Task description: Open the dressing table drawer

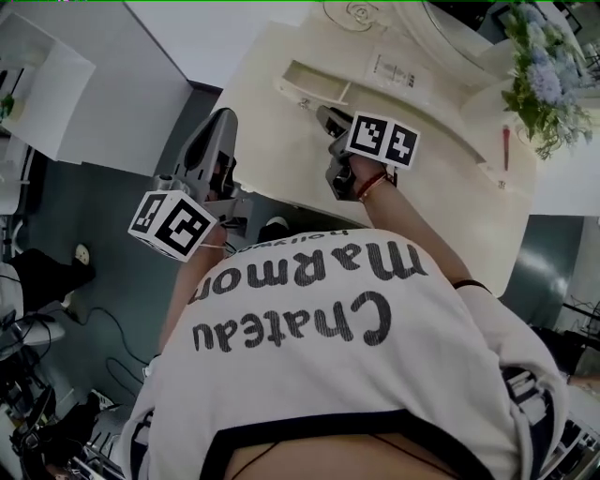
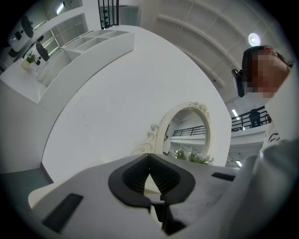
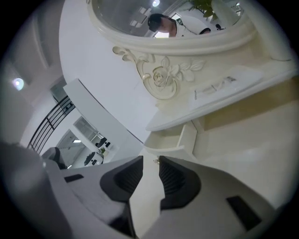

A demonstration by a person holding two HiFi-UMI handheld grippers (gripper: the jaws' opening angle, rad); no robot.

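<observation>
The cream dressing table fills the upper right of the head view. Its small drawer stands pulled out toward me. My right gripper is just in front of the drawer. In the right gripper view the drawer lies straight ahead, and its little knob shows just beyond the tips. The right gripper is open, with nothing between its pads. My left gripper hangs off the table's left edge over the floor. Its tips meet in the left gripper view, so the left gripper is shut on nothing.
An oval mirror with a carved rose frame rises behind the drawer. Blue-white flowers stand at the table's far right. A white shelf unit is at the left. Cables run over the dark floor.
</observation>
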